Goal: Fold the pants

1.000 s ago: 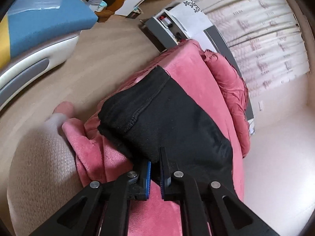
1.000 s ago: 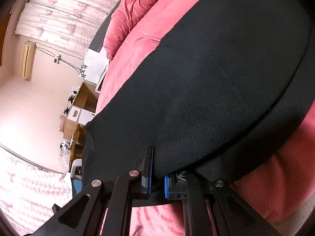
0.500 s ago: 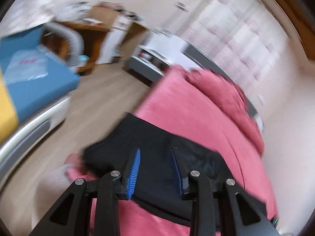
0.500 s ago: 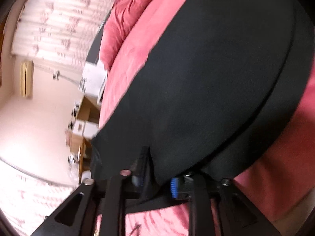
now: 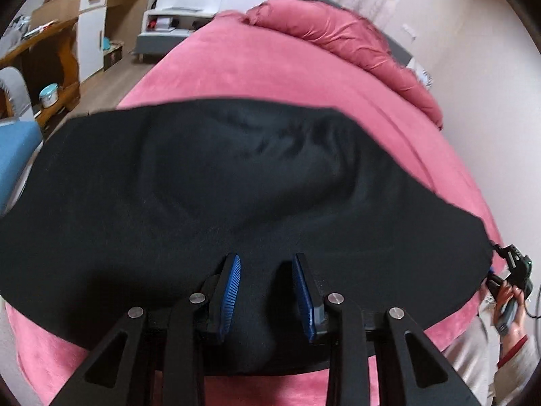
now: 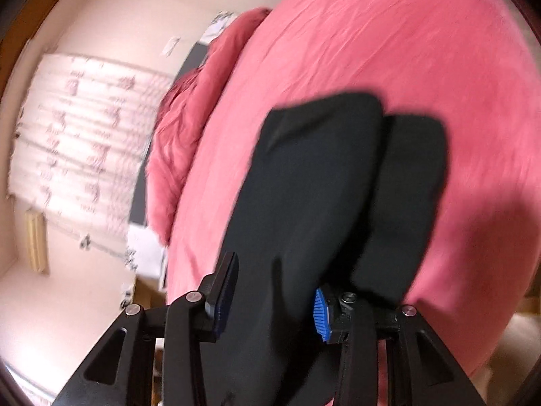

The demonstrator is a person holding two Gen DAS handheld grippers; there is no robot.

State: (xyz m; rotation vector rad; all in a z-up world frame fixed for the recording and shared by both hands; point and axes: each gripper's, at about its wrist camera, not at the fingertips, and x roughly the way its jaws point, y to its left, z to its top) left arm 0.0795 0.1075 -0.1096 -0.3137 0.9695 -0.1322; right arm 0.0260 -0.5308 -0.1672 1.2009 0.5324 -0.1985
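The black pants [image 5: 236,186] lie folded across the near end of a pink bed [image 5: 270,67]. My left gripper [image 5: 267,287] is open, its blue pads apart above the near edge of the pants and holding nothing. In the right wrist view the pants [image 6: 321,186] show as two stacked black layers running away from me. My right gripper [image 6: 270,297] is open too, with the cloth lying between its jaws but not pinched. The right gripper also shows in the left wrist view [image 5: 510,270] at the pants' right end.
A rumpled pink duvet [image 5: 338,37] lies at the head of the bed. A wooden desk and white cabinet [image 5: 84,34] stand at the left wall, a white nightstand [image 5: 175,17] beside the bed. A blue cushion [image 5: 13,155] is at far left. Curtains [image 6: 84,118] cover the window.
Both grippers were shut on the pants a second ago and have opened. The left one let go, lifted and swung to face the bed's head. The right one has pulled back.
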